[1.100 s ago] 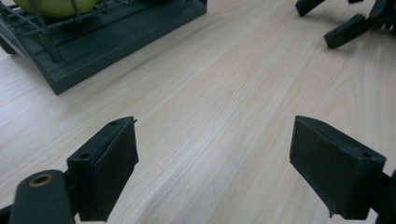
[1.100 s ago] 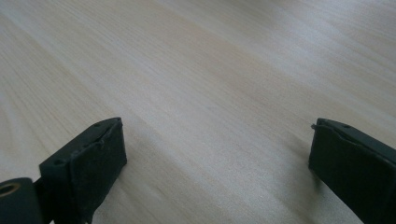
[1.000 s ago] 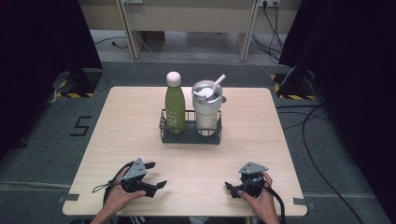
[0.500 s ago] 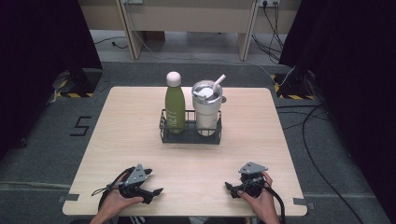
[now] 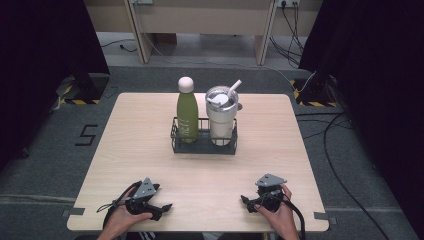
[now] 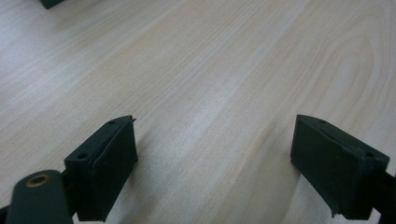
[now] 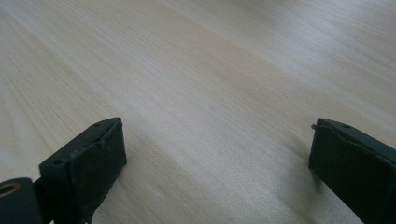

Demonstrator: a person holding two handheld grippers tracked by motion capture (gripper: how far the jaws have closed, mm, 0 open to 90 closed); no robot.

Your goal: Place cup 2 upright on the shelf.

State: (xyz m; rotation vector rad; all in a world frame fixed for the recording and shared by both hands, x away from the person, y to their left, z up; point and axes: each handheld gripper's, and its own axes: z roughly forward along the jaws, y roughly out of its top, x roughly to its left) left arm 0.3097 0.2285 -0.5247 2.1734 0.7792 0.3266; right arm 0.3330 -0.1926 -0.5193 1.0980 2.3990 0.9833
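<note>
- The left tongs (image 5: 161, 207) rest low at about 7 o'clock on the worktop (image 5: 125, 150), jaws spread wide with nothing between them; in the left gripper view only bare wood grain lies between the two black pads
- The right tongs (image 5: 246, 202) sit at about 5 o'clock, likewise gaping wide and empty, held in the person's right hand (image 5: 274, 216)
- The green bottle (image 5: 187, 112) and the steel tumbler (image 5: 221, 119) stand upright side by side in the black wire caddy (image 5: 204, 145) near the worktop's centre, bottle toward 9 o'clock, tumbler toward 3 o'clock; both are well apart from either tongs
- The likely step is a reach toward 12 o'clock; judged from here, each tongs should go to its nearer vessel, keep its jaws wide until they flank the body above the caddy rail, then close squarely; the tumbler's straw (image 5: 233, 87) leans toward 1 o'clock and is best avoided
</note>
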